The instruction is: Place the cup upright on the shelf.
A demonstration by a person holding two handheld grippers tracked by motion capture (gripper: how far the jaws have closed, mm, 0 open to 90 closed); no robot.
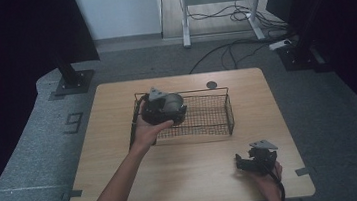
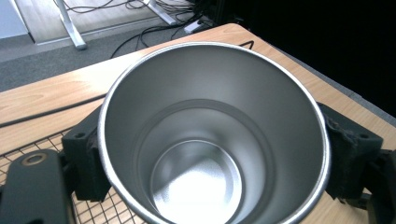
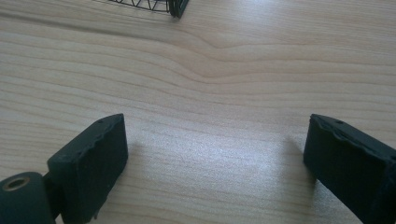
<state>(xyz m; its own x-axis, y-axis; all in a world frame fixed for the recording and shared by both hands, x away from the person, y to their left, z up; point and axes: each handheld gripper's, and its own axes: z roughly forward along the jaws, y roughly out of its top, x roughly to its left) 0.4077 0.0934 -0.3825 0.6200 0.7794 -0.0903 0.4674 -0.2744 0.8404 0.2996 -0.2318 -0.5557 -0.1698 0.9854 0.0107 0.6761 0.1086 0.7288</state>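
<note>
Between the left gripper's (image 1: 167, 112) jaws a steel cup (image 2: 212, 135) is sitting clamped, over the basket's (image 1: 222, 126) left end; right gripper (image 1: 247, 162) is resting spread apart, nothing between, on the counter (image 1: 193, 164).

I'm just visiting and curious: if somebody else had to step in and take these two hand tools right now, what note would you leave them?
Left gripper: shut on the steel cup, both pads pressed against its outer wall. The cup is empty and held over the left end of the wire basket; I cannot tell whether it touches the mesh.
Right gripper: open, nothing between the pads, low over the bare wooden table near its front right corner.
Done: cup gripped and brought to the basket.
Left: probably set the cup down inside the basket and let go. The right gripper has no part so far.
</note>
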